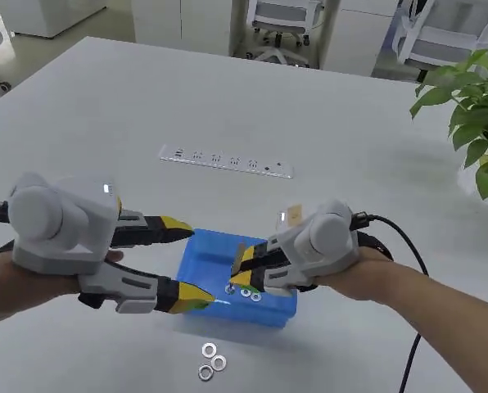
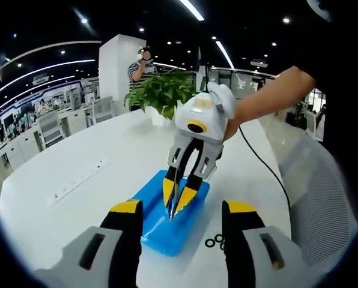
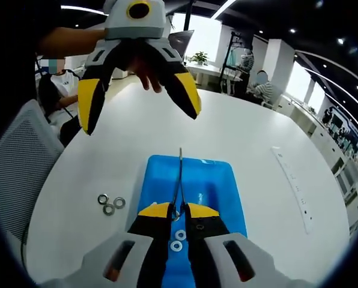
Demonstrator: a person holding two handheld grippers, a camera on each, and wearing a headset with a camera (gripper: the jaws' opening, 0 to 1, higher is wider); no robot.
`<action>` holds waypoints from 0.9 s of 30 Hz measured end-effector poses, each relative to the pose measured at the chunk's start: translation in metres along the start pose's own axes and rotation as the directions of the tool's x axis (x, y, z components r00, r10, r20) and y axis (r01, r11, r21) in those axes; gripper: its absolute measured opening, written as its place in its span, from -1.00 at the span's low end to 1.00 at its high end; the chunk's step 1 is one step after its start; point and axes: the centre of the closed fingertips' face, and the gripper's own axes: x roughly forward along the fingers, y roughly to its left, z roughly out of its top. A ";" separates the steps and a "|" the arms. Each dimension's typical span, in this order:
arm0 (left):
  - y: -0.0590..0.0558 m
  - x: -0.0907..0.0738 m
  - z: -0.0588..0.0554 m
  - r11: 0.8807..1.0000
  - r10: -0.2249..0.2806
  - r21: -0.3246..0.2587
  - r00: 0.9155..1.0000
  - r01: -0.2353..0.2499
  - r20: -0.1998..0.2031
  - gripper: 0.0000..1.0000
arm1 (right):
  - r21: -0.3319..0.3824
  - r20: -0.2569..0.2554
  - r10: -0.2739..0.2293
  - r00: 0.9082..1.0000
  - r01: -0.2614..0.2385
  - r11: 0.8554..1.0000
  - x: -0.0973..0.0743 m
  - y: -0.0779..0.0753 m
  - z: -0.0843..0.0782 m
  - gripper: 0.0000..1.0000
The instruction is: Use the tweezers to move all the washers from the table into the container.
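Washers (image 1: 212, 360): three lie together on the table (image 1: 309, 106), just beside the blue container (image 1: 207, 258), and two more washers (image 1: 249, 293) rest inside it. The right gripper (image 1: 244, 270) is pressed together on the tweezers (image 3: 179, 174), tips down in the container. The left gripper (image 1: 191, 260), jaws spread, hovers at the container's opposite end.

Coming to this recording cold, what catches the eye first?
The blue container sits mid-table with washers inside. Over it the right gripper is shut on tweezers, and the left gripper stands open at the container's left side. Three loose washers lie on the table just in front of the container.
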 end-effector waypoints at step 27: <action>0.011 0.049 -0.008 0.989 -0.076 0.121 0.993 0.087 -0.092 -0.74 | -0.035 -0.030 0.043 0.999 -0.044 0.998 0.008 0.006 -0.013 -0.80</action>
